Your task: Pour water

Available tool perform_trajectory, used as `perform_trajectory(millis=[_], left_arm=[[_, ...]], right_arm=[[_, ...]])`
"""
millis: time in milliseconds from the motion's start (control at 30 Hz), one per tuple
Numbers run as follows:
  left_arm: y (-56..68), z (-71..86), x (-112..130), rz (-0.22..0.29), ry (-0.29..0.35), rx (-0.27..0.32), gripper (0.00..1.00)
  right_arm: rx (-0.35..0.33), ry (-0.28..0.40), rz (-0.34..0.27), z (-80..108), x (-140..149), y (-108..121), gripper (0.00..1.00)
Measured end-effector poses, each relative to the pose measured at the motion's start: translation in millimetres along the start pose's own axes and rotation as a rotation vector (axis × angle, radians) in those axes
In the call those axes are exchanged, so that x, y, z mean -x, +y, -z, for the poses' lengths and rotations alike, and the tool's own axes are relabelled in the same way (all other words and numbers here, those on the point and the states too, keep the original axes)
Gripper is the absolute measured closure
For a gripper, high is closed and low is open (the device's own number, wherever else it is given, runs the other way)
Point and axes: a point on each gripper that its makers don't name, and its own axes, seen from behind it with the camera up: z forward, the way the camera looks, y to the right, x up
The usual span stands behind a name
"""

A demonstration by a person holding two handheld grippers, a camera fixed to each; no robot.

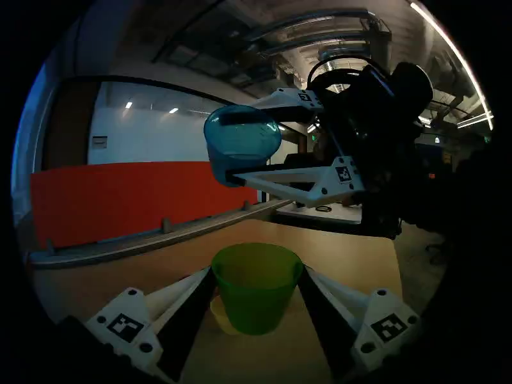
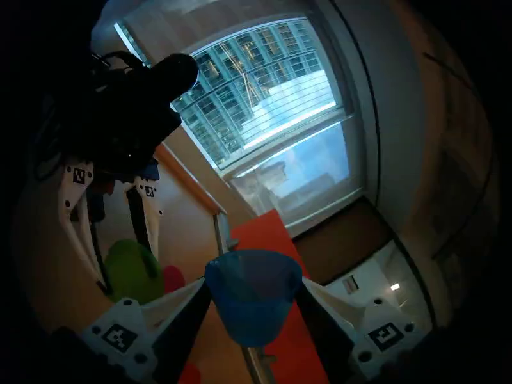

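Left gripper view: blue cup (image 1: 240,144) tipped sideways above upright green cup (image 1: 257,288).

Dim interior, bright window (image 2: 269,96) glare, fisheye-warped edges

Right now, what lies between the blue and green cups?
Left gripper view: one right gripper finger under the blue cup, then bare air to the green cup.

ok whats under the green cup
A pale yellow object peeks out beneath the green cup, on the wooden table. The cup covers most of it, so I can't tell what it is.
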Motion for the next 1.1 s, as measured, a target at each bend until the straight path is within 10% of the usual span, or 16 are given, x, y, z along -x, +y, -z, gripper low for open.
perform_trajectory(millis=[1100], left_arm=[[3.1,0.5,-4.3,-0.008,0.011,0.007,0.13]], right_arm=[[0.05,-0.004,0.152,1.6,-4.9,19.5,0.11]])
